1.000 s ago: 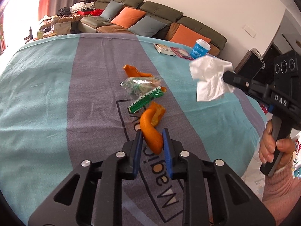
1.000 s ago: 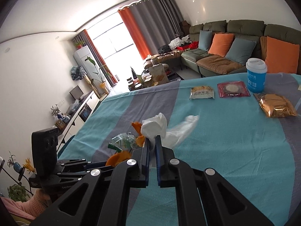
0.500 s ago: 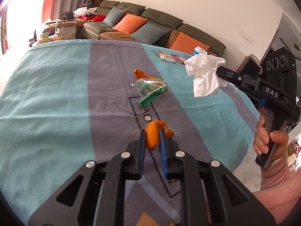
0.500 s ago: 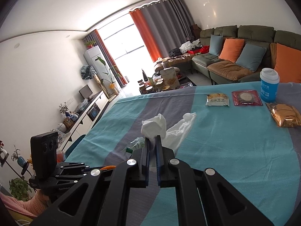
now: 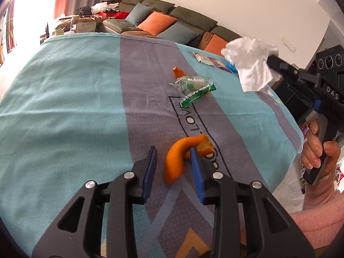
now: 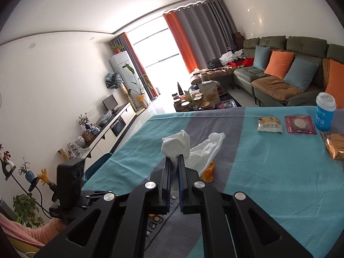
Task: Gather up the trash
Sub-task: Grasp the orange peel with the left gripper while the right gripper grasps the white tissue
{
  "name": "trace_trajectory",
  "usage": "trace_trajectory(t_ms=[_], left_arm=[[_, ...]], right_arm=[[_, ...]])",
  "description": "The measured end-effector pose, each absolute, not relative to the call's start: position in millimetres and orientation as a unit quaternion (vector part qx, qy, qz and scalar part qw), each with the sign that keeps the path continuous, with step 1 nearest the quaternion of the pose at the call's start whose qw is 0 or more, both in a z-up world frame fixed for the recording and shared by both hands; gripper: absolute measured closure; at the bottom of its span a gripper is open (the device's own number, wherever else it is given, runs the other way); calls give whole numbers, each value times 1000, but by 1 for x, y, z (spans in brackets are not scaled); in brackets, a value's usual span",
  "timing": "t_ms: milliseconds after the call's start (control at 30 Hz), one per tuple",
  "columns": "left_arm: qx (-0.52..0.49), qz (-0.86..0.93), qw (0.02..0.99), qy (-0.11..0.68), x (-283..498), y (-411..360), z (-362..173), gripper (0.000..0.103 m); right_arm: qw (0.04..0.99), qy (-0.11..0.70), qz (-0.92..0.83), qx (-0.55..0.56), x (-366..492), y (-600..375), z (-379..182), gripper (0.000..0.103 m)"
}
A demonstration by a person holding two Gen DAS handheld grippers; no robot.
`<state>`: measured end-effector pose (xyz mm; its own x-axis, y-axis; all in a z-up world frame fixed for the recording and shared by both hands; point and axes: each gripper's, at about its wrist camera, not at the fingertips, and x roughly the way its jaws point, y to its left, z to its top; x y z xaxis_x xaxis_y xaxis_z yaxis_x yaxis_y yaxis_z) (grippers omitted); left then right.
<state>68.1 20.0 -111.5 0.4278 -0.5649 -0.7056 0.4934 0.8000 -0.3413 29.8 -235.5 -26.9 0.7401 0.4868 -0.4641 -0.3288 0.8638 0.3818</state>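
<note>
A curled orange peel (image 5: 175,161) lies on the grey stripe of the cloth-covered table (image 5: 64,111), between the fingers of my left gripper (image 5: 173,153), whose jaws stand open around it. My right gripper (image 6: 174,161) is shut on a crumpled white tissue (image 6: 178,144) and holds it above the table; it shows at the right in the left wrist view (image 5: 253,68). A clear and green plastic wrapper (image 5: 193,88) and another orange peel piece (image 5: 178,72) lie further along the grey stripe.
Snack packets (image 6: 269,124) (image 6: 300,123), a blue cup with a white lid (image 6: 324,111) and a gold foil packet (image 6: 335,145) lie at the table's far right. A sofa with cushions (image 6: 279,68) stands beyond. The table's right edge (image 5: 294,133) drops to the floor.
My left gripper held the orange peel raised half a second ago; its jaws have opened and the peel lies on the cloth. My right gripper has lifted the tissue higher.
</note>
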Motion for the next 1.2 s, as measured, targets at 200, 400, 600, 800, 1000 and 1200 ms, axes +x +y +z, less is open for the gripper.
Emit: trace_trajectory(t_ms=[200, 400, 600, 800, 1000, 1200], left_arm=[[-48, -317, 841, 435, 64, 22, -113, 91], [-54, -305, 854, 418, 57, 30, -103, 93], [-56, -276, 874, 396, 49, 51, -86, 93], [-60, -237, 891, 383, 41, 80, -74, 93], [-75, -200, 903, 373, 34, 111, -64, 93], [-84, -170, 913, 362, 26, 136, -58, 93]], right_arm=[[918, 278, 251, 127, 32, -213, -20, 98], [910, 277, 286, 119, 35, -185, -15, 98], [900, 278, 319, 107, 41, -158, -14, 98], [890, 282, 345, 104, 49, -138, -15, 98], [879, 289, 367, 96, 55, -117, -17, 98], [868, 294, 389, 93, 61, -96, -16, 98]])
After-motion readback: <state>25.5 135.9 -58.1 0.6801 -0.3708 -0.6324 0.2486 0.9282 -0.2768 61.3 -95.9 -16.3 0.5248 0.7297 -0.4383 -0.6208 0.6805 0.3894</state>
